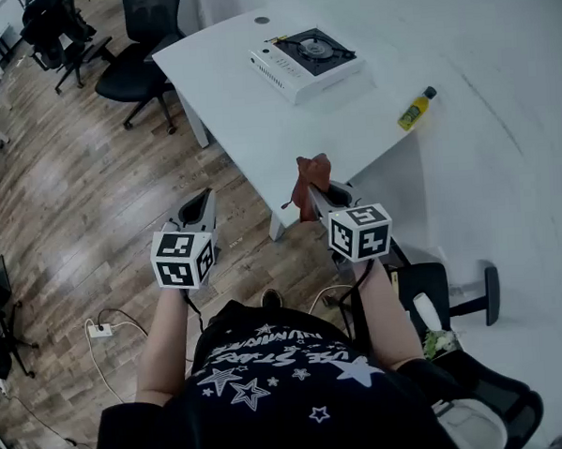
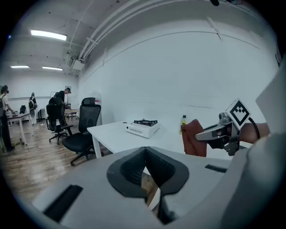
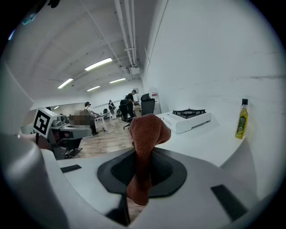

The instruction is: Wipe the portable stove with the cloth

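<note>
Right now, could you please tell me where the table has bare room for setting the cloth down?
The widest bare patch of the table lies between the portable stove and the near edge, in front of the cloth in the right gripper. A smaller gap runs between stove and yellow bottle. Only the stove's far corner is taken.

Bright, even light from ceiling strip lamps [image 2: 49,34]; fisheye bending, dark corners in gripper views.

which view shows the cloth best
The right gripper view: the cloth fills its centre, pinched in the right tool. The head view shows only a small reddish bunch at that tool's tip; the left gripper view shows it hanging, side-on and distant.
</note>
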The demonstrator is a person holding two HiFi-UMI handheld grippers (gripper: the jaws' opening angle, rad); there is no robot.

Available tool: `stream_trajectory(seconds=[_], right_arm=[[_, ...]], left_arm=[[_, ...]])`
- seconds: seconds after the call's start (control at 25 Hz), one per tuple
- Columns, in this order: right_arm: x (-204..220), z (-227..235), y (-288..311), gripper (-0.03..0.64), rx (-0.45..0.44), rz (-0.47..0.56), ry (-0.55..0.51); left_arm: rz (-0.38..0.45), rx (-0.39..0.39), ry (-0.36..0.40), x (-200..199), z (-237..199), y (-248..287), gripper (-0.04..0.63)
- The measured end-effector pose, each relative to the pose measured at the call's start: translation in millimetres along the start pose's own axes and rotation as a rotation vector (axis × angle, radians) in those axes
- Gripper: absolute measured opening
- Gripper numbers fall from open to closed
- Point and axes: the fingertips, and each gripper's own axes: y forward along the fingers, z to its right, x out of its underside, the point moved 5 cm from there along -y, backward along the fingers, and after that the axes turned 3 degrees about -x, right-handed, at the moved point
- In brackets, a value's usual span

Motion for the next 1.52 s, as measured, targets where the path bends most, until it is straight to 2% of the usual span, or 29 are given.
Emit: stream_trajectory(seconds=[0.56,0.88,1.16,1.52], right_arm=[[-3,-1,12,0.058,-0.030,0.002,-0.001],[-7,7,29,0.058,-0.007,0.002,0.023],[-31,28,68,0.058,0.067,0.006,0.037],[-82,63,150,0.058,0.280,0.017,0.123]], left_arm=[[-0.002,-0.026,-0.007,0,-7,-1,0.006],[-0.003,-0.044,-0.025,-2,-29,8,0.006],[0.025,-0.007,-0.036,-23,-77,59,0.006],[0.003,0.138,0.010,-66,-173,169,0.006]])
